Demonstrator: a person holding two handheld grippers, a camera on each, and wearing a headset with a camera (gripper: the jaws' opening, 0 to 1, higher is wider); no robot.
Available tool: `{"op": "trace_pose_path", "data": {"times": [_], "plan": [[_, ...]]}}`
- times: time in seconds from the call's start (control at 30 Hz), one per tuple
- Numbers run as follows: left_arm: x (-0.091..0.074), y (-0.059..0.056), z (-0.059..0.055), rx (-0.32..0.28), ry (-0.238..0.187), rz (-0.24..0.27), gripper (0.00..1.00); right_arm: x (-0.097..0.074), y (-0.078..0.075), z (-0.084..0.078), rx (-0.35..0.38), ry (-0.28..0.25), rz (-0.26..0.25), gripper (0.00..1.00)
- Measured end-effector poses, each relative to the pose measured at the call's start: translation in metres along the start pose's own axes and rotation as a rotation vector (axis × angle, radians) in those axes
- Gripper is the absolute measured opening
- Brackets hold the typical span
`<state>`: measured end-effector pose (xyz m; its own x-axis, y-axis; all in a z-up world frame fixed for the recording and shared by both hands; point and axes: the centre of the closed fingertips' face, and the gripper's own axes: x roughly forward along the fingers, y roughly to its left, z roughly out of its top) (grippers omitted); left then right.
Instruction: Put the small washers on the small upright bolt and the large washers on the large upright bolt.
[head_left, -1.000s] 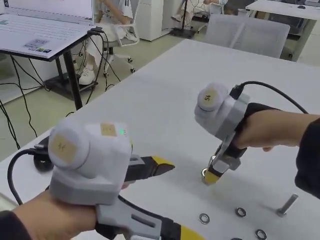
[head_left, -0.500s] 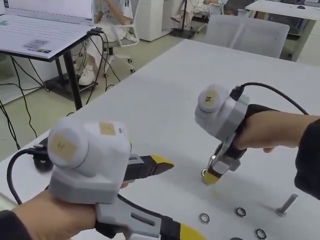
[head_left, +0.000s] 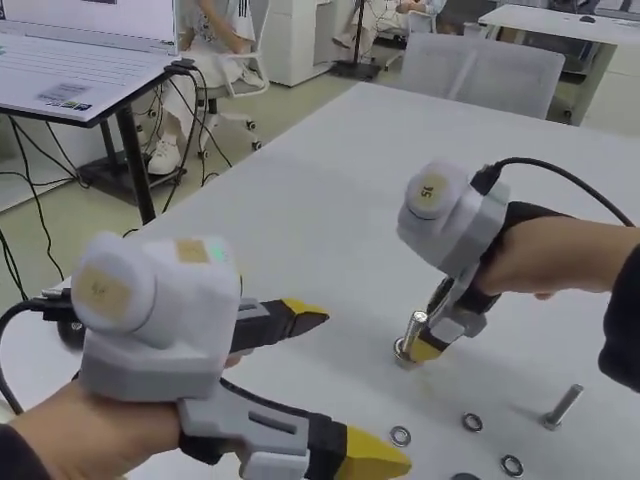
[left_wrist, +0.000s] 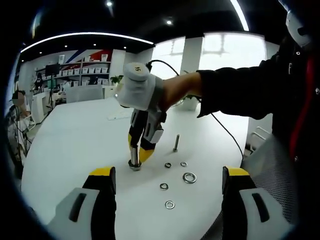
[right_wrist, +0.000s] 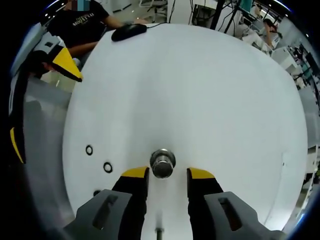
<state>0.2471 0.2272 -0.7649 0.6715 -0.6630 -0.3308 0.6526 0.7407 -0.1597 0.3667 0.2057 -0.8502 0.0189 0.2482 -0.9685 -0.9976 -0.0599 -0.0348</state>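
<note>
The large bolt (head_left: 409, 336) stands upright on its head on the white table (head_left: 320, 200). My right gripper (head_left: 432, 347) points down right beside it. In the right gripper view its yellow tips flank the bolt (right_wrist: 162, 163) with a small gap, so my right gripper (right_wrist: 167, 173) is narrowly open. The small bolt (head_left: 560, 406) stands to the right. Several washers lie in front, among them two small ones (head_left: 400, 435) (head_left: 472, 422) and a large washer (left_wrist: 189, 177). My left gripper (head_left: 345, 390) hovers open at the near left and holds nothing. In its own view my left gripper (left_wrist: 169, 176) faces the bolt (left_wrist: 134, 161).
A person's hand and dark sleeve (head_left: 560, 265) hold the right gripper, whose cable runs back over the table. A grey chair (head_left: 480, 70) stands at the far table edge, a desk with a laptop (head_left: 70, 70) to the left. A black mouse (right_wrist: 128, 31) lies far across the table.
The right gripper has drawn slightly back and up from the large bolt, whose shaft now shows upright beside the tip. The head camera has shifted; the left gripper keeps its pose.
</note>
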Motion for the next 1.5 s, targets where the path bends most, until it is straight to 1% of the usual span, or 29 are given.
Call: {"op": "trace_pose_path", "data": {"times": [0.1, 0.17, 0.27, 0.5, 0.67, 0.7, 0.77, 0.83, 0.93, 1.0, 1.1, 1.13, 1.2, 1.3, 1.43, 1.5], "plan": [[0.0, 0.002, 0.001, 0.005, -0.002, 0.01, 0.88, -0.006, 0.001, -0.003, 0.003, -0.007, -0.014, 0.31], [-0.001, 0.005, 0.0, 0.024, 0.007, 0.026, 0.88, -0.01, 0.0, -0.005, 0.01, -0.014, -0.027, 0.31], [-0.001, 0.007, 0.001, 0.03, 0.003, 0.037, 0.88, -0.017, 0.0, -0.007, 0.011, -0.024, -0.039, 0.31], [-0.006, 0.016, 0.002, 0.04, -0.002, 0.068, 0.88, -0.037, 0.009, -0.008, 0.015, -0.064, -0.071, 0.32], [-0.009, 0.022, 0.001, 0.044, 0.0, 0.091, 0.87, -0.052, 0.02, -0.011, 0.018, -0.094, -0.083, 0.31], [-0.01, 0.024, 0.002, 0.041, -0.004, 0.097, 0.87, -0.054, 0.023, -0.011, 0.019, -0.097, -0.083, 0.31], [-0.011, 0.025, 0.002, 0.039, -0.008, 0.1, 0.87, -0.057, 0.027, -0.014, 0.018, -0.101, -0.086, 0.31], [-0.012, 0.026, 0.002, 0.043, -0.01, 0.107, 0.87, -0.063, 0.036, -0.017, 0.017, -0.107, -0.085, 0.31], [-0.013, 0.028, 0.001, 0.046, -0.006, 0.114, 0.87, -0.067, 0.043, -0.022, 0.009, -0.113, -0.083, 0.31], [-0.014, 0.03, 0.001, 0.046, -0.006, 0.119, 0.87, -0.069, 0.051, -0.026, 0.0, -0.112, -0.078, 0.31], [-0.016, 0.032, 0.002, 0.045, -0.012, 0.124, 0.87, -0.067, 0.067, -0.031, -0.007, -0.106, -0.055, 0.31], [-0.016, 0.034, 0.002, 0.045, -0.013, 0.127, 0.87, -0.064, 0.074, -0.035, -0.015, -0.095, -0.043, 0.31], [-0.017, 0.035, 0.002, 0.043, -0.015, 0.131, 0.87, -0.058, 0.084, -0.042, -0.033, -0.07, -0.026, 0.31], [-0.018, 0.035, 0.002, 0.044, -0.015, 0.135, 0.87, -0.047, 0.097, -0.048, -0.042, -0.056, 0.001, 0.31], [-0.019, 0.034, 0.003, 0.045, -0.017, 0.136, 0.87, -0.035, 0.109, -0.057, -0.029, -0.04, 0.033, 0.31], [-0.019, 0.034, 0.002, 0.047, -0.015, 0.138, 0.87, -0.031, 0.113, -0.06, -0.028, -0.035, 0.041, 0.31]]}}
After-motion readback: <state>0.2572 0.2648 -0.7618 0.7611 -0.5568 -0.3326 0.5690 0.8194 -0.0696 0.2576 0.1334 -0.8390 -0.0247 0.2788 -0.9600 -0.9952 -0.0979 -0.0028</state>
